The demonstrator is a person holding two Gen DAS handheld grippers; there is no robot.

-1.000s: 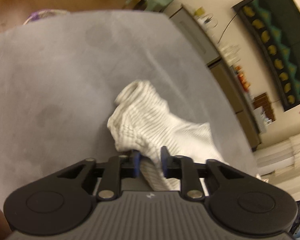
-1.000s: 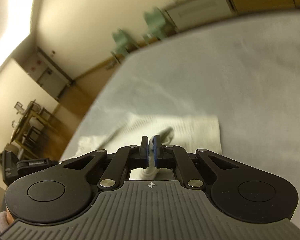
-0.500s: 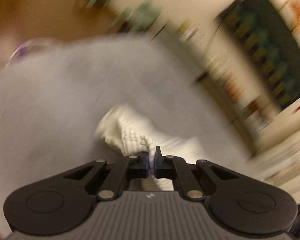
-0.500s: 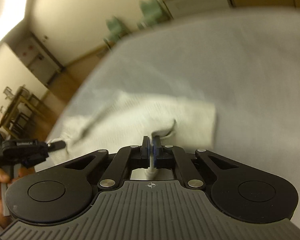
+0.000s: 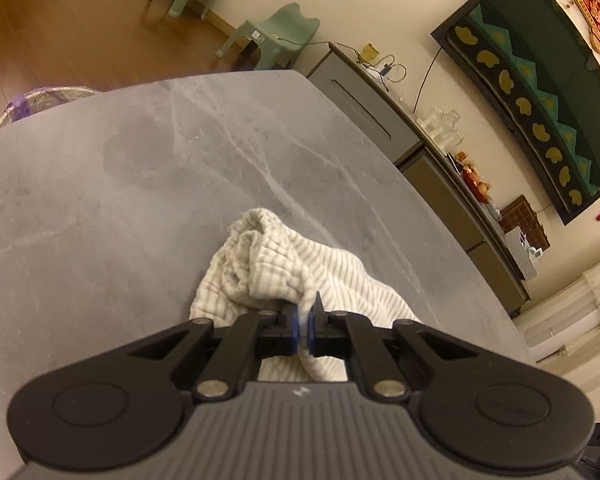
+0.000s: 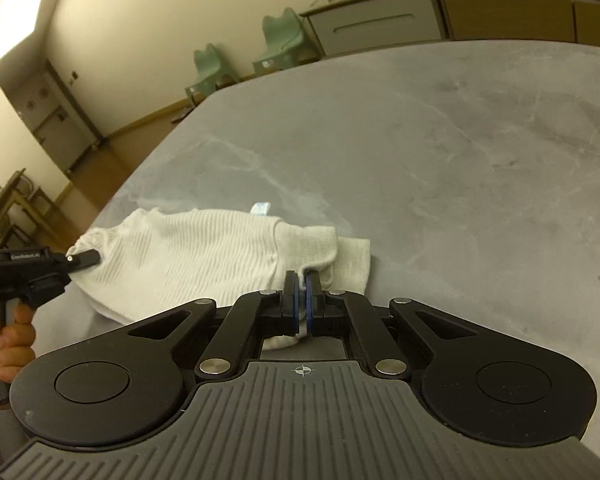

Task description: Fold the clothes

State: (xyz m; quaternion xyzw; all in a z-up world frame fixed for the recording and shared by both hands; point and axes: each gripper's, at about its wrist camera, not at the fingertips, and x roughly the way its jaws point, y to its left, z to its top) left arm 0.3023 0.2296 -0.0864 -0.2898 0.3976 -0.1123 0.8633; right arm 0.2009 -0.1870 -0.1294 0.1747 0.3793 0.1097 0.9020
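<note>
Pinching the white ribbed garment [image 6: 204,256] at both ends, you have your right gripper [image 6: 301,284] closed on a fold by its plain-knit end and your left gripper [image 5: 306,312] closed on its bunched edge. Beyond the garment, the grey table [image 6: 440,152] lies bare. You look mid-fold: next, carry both ends evenly, keeping the cloth taut.

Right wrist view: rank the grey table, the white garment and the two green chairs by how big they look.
1. grey table
2. white garment
3. two green chairs, alike in size; they stand far off, so they may only look small.
</note>
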